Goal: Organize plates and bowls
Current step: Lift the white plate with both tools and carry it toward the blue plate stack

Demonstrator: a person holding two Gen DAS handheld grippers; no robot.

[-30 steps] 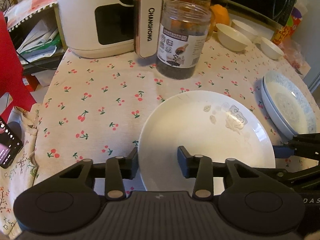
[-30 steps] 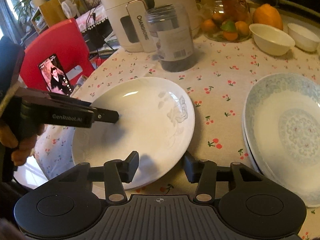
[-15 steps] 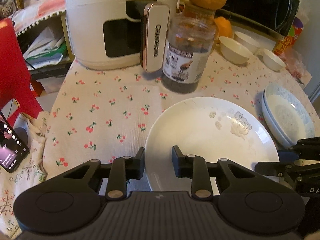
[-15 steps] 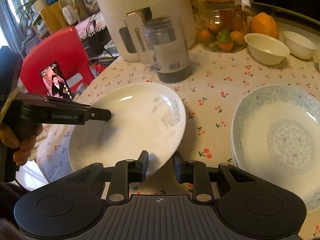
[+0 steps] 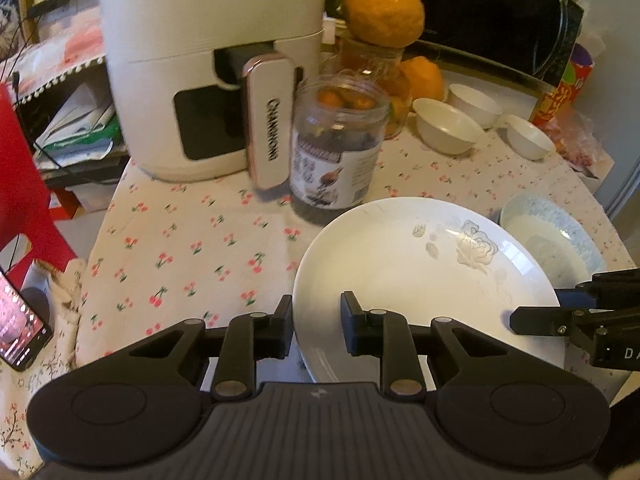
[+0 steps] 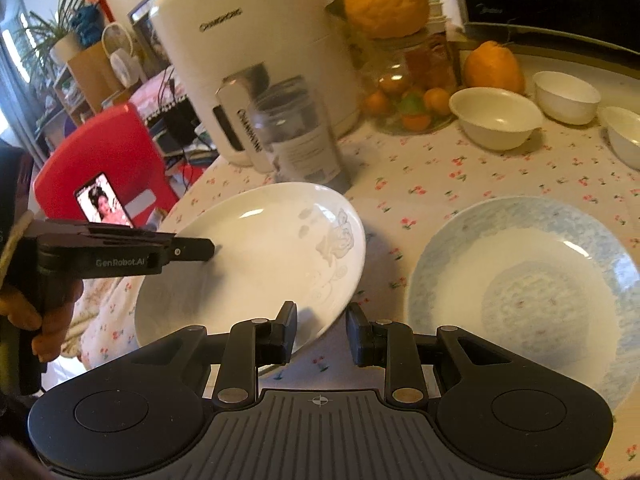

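Observation:
A white plate with a rose print point(image 5: 416, 276) hangs tilted above the table, held by both grippers. My left gripper point(image 5: 316, 330) is shut on its left rim; it shows in the right wrist view point(image 6: 192, 249) too. My right gripper point(image 6: 322, 334) is shut on the plate's point(image 6: 256, 264) near right rim and appears in the left wrist view point(image 5: 532, 320). A stack of blue-patterned plates point(image 6: 528, 292) lies on the table to the right, also in the left wrist view point(image 5: 556, 236). Three white bowls point(image 6: 496, 120) stand at the back right.
A white air fryer point(image 5: 208, 64) and a dark jar point(image 5: 340, 152) stand behind the plate. A glass jar of oranges point(image 6: 412, 80) stands near the bowls. A red chair point(image 6: 100, 160) and a phone point(image 5: 20, 320) are off the table's left edge.
Both grippers have closed on the white plate's rim and lifted it off the tablecloth, tilting it. It has shifted toward the blue-patterned plates.

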